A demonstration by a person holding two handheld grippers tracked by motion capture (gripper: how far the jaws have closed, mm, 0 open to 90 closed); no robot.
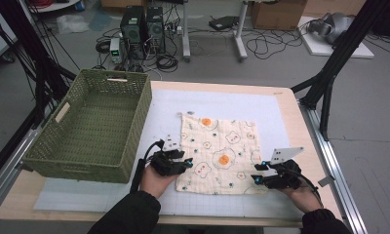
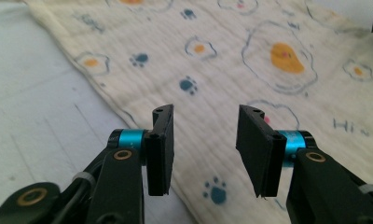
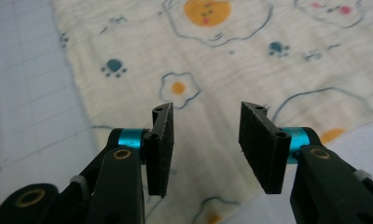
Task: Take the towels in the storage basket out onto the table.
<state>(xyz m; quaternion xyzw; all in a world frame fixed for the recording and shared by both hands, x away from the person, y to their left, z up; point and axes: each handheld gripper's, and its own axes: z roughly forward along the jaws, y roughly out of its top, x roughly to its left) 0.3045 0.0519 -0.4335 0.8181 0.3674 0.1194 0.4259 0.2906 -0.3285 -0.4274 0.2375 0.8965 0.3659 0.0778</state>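
High view: the cream square muslin cloth printed with fried eggs and blue paw marks [image 1: 218,153] is seen lying flat and spread out on the pale gridded mat [image 1: 76,195], which covers the light wooden table [image 1: 288,105]. The cloth's near edge is found between the two hands, its left edge close to the green woven rectangular basket [image 1: 93,126]. Faint creases are visible across the weave, and one far corner is slightly curled.

The left gripper [image 1: 185,163] is held low at the near left corner of the cloth, pointing rightward over it, with a dark sleeve behind the hand. In the left gripper view its jaws are seen spread apart, with nothing pinched; the cloth lies beneath and beyond them.

The right gripper [image 1: 257,173] is held low at the near right corner, pointing leftward. In the right gripper view its jaws are likewise parted above the cloth's edge, gripping nothing.

Beyond the table, computer towers and cables are seen on the floor.
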